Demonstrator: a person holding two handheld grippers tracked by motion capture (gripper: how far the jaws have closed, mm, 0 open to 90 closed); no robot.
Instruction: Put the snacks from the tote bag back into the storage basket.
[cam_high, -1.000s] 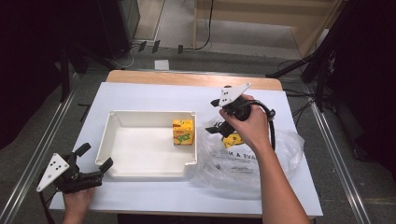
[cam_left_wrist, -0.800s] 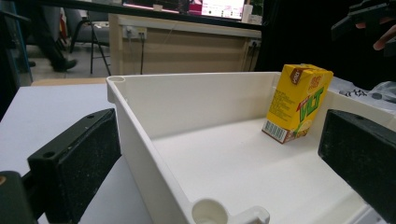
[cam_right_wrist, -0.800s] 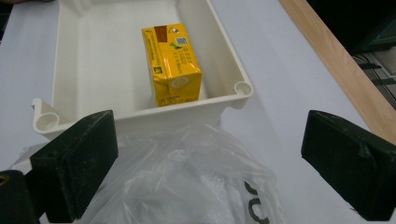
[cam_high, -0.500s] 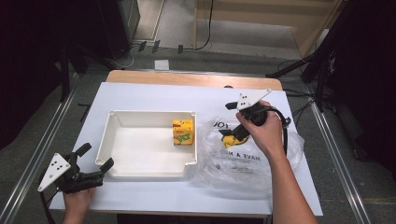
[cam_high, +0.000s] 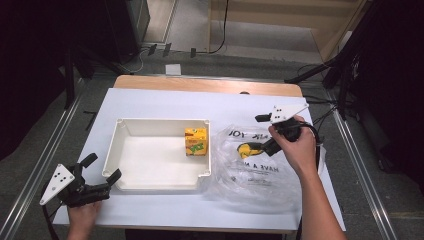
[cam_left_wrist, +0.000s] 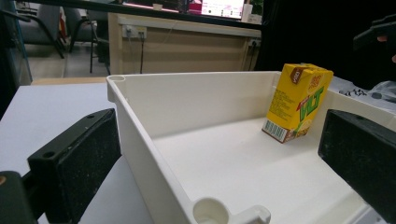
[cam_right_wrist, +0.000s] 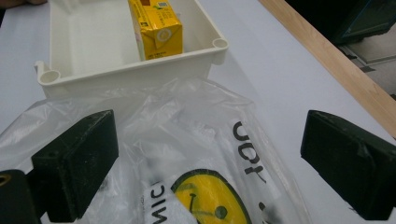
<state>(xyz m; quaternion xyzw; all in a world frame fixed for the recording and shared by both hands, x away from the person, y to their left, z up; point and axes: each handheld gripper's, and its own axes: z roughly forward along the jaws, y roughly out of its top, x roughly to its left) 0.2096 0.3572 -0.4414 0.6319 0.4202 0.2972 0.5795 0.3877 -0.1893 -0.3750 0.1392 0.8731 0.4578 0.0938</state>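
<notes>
Right gripper (cam_high: 263, 134) hangs over the clear plastic bag (cam_high: 255, 172), jaws wide apart, nothing held; left gripper (cam_high: 102, 169) also spread, beside the white tray (cam_high: 116, 150). Juice box (cam_high: 195, 141) stands in the tray. Risk: thin film slips or bunches when pinched

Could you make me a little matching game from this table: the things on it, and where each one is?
Things
1. yellow carton
2. plastic bag
3. left tongs
4. right tongs

Places
A. open, above the bag
B. upright inside the white tray
C. flat on the table, right of the tray
D. open, at the tray's near left corner

Pairs: 1-B, 2-C, 3-D, 4-A
</notes>
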